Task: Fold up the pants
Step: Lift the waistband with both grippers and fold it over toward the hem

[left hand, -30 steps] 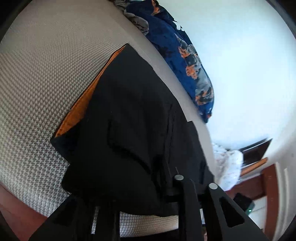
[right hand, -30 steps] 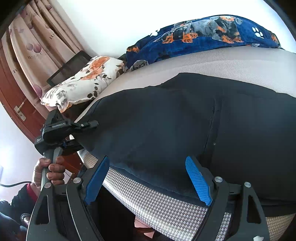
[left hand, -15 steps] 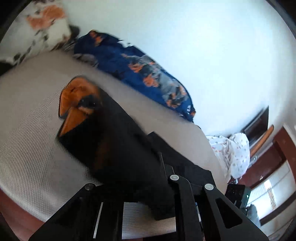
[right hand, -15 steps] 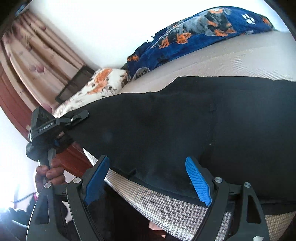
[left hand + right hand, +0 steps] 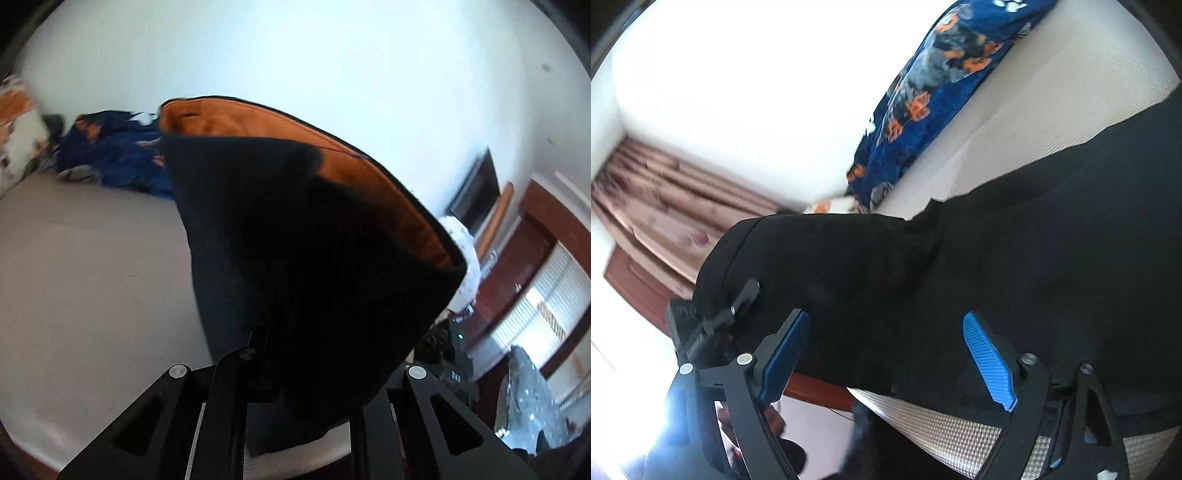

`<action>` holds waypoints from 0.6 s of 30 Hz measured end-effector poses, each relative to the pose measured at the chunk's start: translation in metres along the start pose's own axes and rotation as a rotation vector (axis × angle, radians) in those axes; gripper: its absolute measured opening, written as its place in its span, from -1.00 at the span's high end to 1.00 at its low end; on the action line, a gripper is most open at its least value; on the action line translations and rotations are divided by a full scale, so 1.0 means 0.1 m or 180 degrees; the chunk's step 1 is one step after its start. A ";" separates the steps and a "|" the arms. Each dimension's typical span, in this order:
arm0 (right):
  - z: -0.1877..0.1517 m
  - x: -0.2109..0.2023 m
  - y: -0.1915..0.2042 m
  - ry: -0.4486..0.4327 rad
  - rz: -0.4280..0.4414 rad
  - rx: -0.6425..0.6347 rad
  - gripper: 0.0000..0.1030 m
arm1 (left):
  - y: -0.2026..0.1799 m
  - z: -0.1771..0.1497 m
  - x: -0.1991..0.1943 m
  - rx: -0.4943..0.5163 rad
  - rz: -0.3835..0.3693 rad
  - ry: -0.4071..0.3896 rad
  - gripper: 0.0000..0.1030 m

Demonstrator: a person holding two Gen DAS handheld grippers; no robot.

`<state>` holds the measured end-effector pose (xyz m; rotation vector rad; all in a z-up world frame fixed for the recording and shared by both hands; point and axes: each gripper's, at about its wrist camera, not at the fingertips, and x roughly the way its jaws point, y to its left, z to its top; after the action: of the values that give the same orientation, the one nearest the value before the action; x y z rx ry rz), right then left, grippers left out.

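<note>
The black pants (image 5: 1015, 266) with an orange lining (image 5: 332, 162) lie on a grey-white bed (image 5: 92, 266). My left gripper (image 5: 291, 373) is shut on one end of the pants (image 5: 314, 258) and holds it up in the air, so the cloth fills that view. In the right wrist view the left gripper (image 5: 738, 302) shows at the lifted end. My right gripper (image 5: 886, 354) is open with blue pads (image 5: 988, 362), just above the near edge of the pants, holding nothing.
A blue patterned blanket (image 5: 934, 92) lies along the white wall at the bed's far side, with a floral pillow (image 5: 18, 129) beside it. Pink curtains (image 5: 672, 206), a dark wooden door (image 5: 532, 258) and a window with blinds (image 5: 546, 306) surround the bed.
My left gripper has lifted its end of the pants off the bed and swung it up and over. The right gripper has tilted and stayed open by the near edge.
</note>
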<state>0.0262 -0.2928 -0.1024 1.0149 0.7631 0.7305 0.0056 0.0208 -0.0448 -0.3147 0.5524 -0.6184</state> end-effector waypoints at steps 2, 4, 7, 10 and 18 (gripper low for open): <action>0.06 -0.06 -0.03 -0.0049 0.0084 0.0087 -0.64 | -0.12 0.03 0.12 0.0071 -0.0080 0.0041 0.75; 0.12 -0.12 -0.06 -0.0080 0.0178 0.0181 -0.64 | -0.24 0.03 0.22 0.0108 -0.0126 0.0083 0.75; 0.18 -0.19 -0.09 -0.0126 0.0341 0.0313 -0.64 | -0.39 0.03 0.41 0.0167 -0.0200 0.0179 0.75; 0.27 -0.25 -0.09 -0.0163 0.0534 0.0404 -0.64 | -0.57 -0.01 0.63 0.0291 -0.0303 0.0314 0.75; 0.52 -0.45 -0.19 -0.0208 0.0849 0.0553 -0.76 | -0.94 -0.31 1.30 0.0533 -0.0407 0.0786 0.75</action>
<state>0.0489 -0.3600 -0.0938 1.3090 0.6488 0.8655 0.0327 -0.1368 -0.0802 -0.1161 0.7157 -0.8288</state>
